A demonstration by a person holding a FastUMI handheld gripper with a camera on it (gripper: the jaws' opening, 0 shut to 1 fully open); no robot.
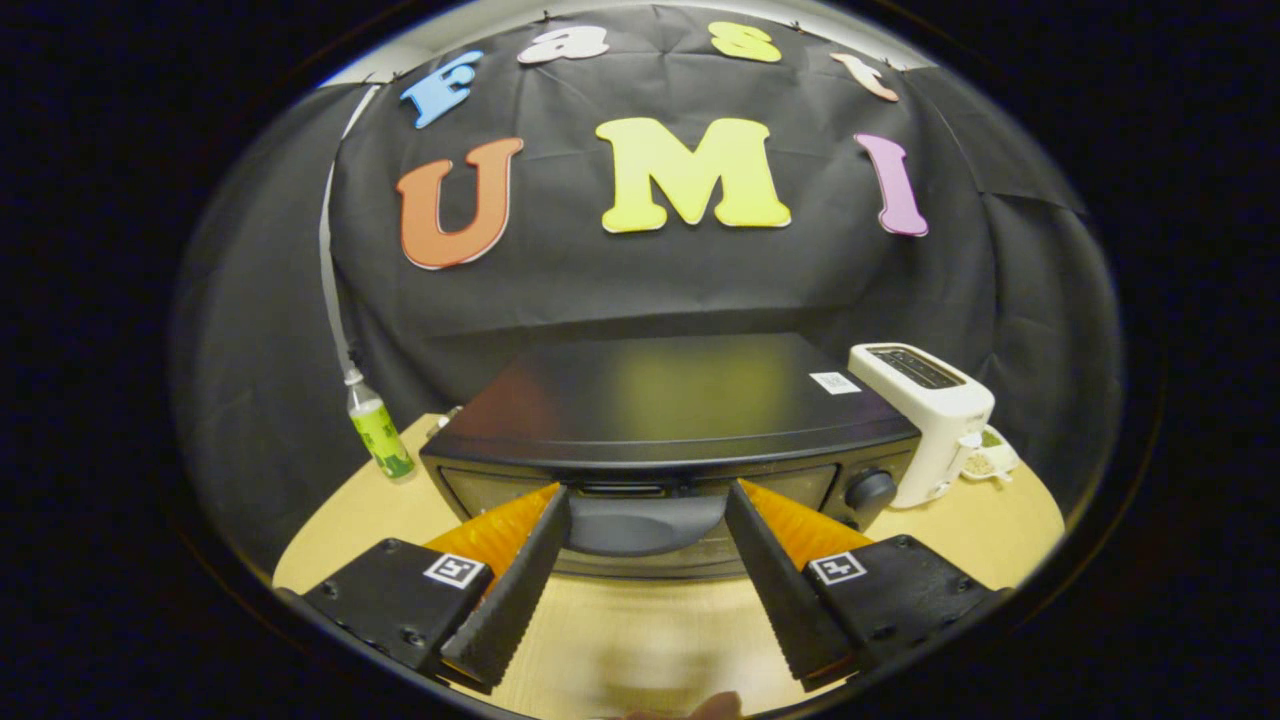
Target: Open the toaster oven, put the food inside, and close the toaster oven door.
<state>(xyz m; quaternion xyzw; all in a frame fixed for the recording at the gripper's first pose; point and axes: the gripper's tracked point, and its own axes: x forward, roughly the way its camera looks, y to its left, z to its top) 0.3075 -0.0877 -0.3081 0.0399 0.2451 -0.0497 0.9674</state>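
Observation:
A black toaster oven (670, 400) stands on the wooden table with its door shut. Its dark curved handle (645, 525) sits at the top of the door, right between my fingertips. My gripper (647, 490) is open, with one finger at each end of the handle; I cannot tell if the fingers touch it. A round knob (870, 490) sits on the oven's front, just beyond the right finger. A small white dish (988, 462) with greenish and beige food lies behind the white toaster, right of the oven.
A white slot toaster (925, 415) stands close against the oven's right side. A small green bottle (380, 435) stands left of the oven near the cloth wall. Bare light wooden tabletop (650, 630) lies under the fingers.

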